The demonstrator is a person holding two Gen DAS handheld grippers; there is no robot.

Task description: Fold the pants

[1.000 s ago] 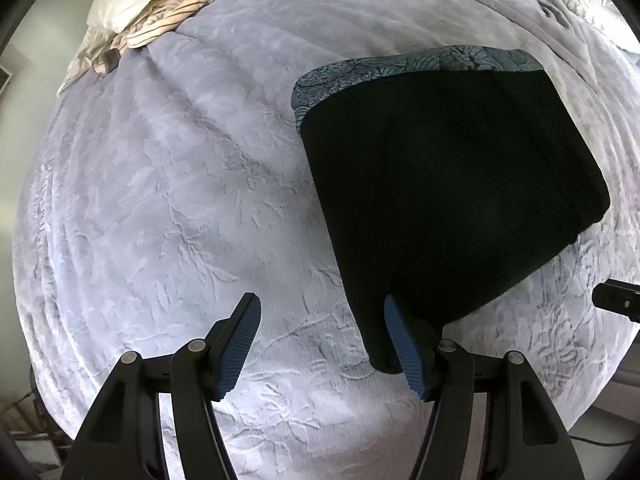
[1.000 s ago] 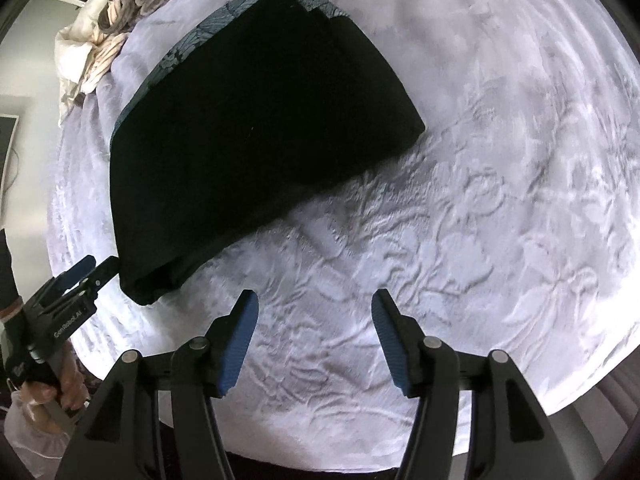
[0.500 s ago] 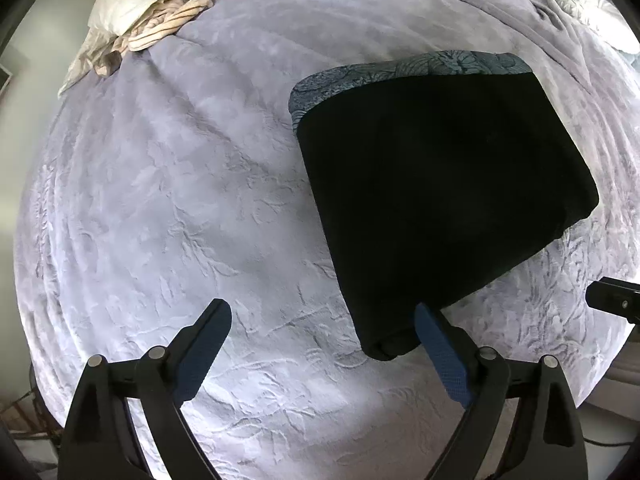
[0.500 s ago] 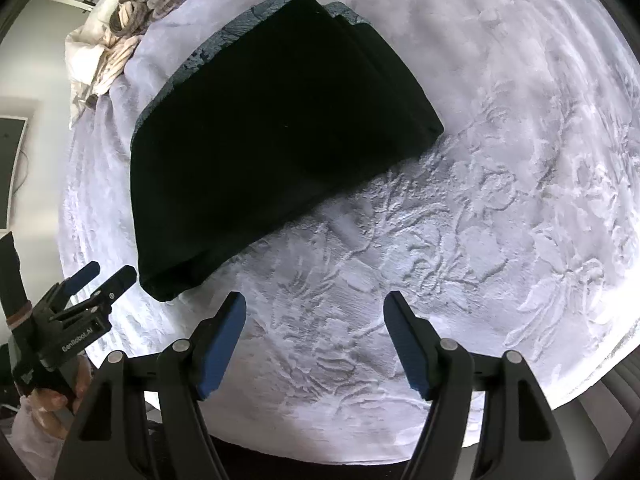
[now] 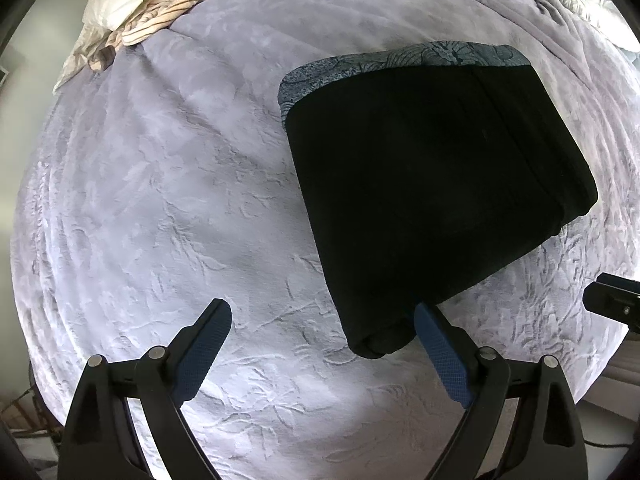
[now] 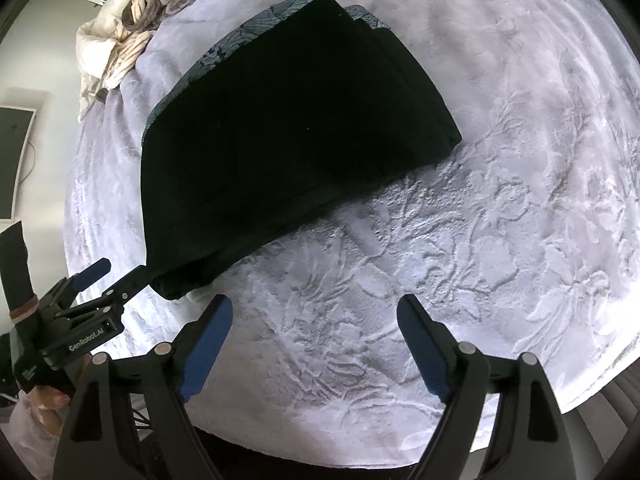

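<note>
Left wrist view: folded black pants lie flat on lavender embossed bedspread, patterned waistband at far edge. Bundle sits ahead and right of left gripper; long axis runs from near corner diagonally away. Near corner lies just inside right-hand pad, contact unclear. Left gripper wide open, nothing clamped. Right gripper jaws opening, only bedspread between them, pants ahead-left. Left gripper nearer. Judgement: fold appears complete.

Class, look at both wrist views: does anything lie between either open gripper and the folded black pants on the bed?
Nothing visible does. Only bare bedspread separates the right gripper, jaws opening, from the pants; the left gripper is beside their corner.
</note>
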